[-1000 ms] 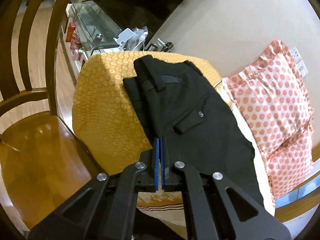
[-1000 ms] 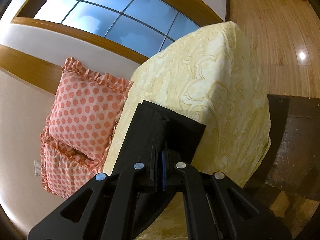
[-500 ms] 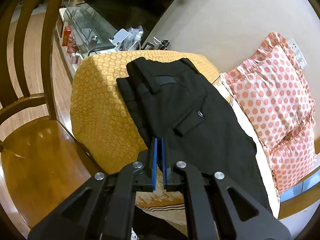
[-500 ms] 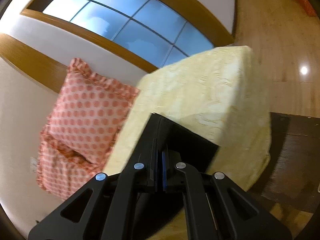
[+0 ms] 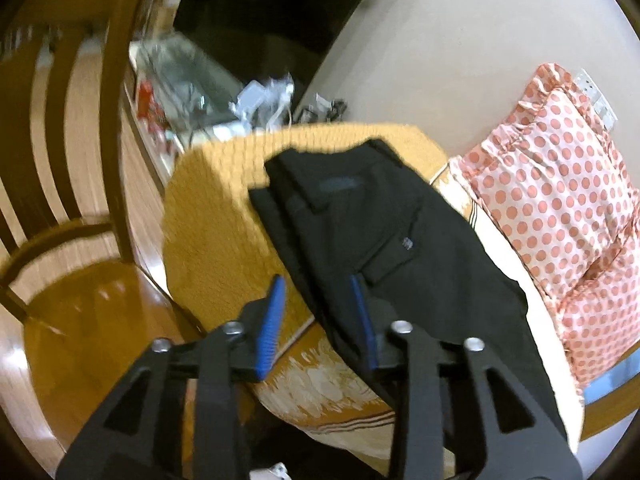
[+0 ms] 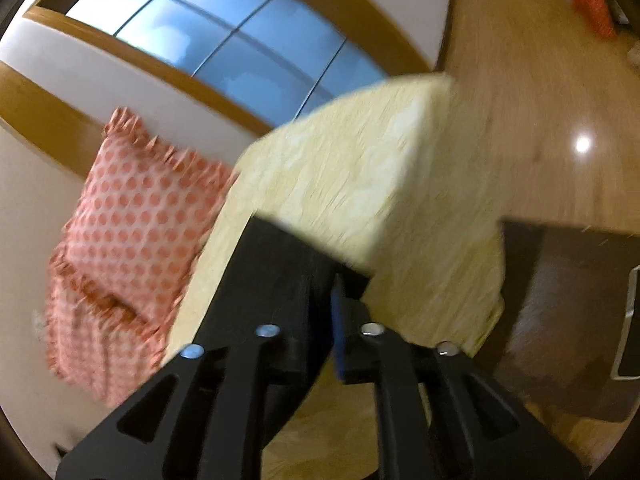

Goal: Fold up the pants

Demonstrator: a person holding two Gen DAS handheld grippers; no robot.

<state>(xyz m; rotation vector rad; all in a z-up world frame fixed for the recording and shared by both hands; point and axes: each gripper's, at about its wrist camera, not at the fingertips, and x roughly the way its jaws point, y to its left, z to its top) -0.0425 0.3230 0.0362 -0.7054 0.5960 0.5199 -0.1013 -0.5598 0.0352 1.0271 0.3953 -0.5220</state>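
The bed point(image 5: 216, 216), covered with a yellow patterned spread, is seen in both views, and the black pants point(image 5: 384, 240) are laid flat on it, beside the dotted pillow point(image 5: 560, 208). The left gripper point(image 5: 318, 320) is spread wide, its blue pads point(image 5: 272, 320) at the near edge of the pants, nothing grasped. The right gripper point(image 6: 320, 320) is blurred; black cloth is seen between its fingers, but a firm grasp cannot be told.
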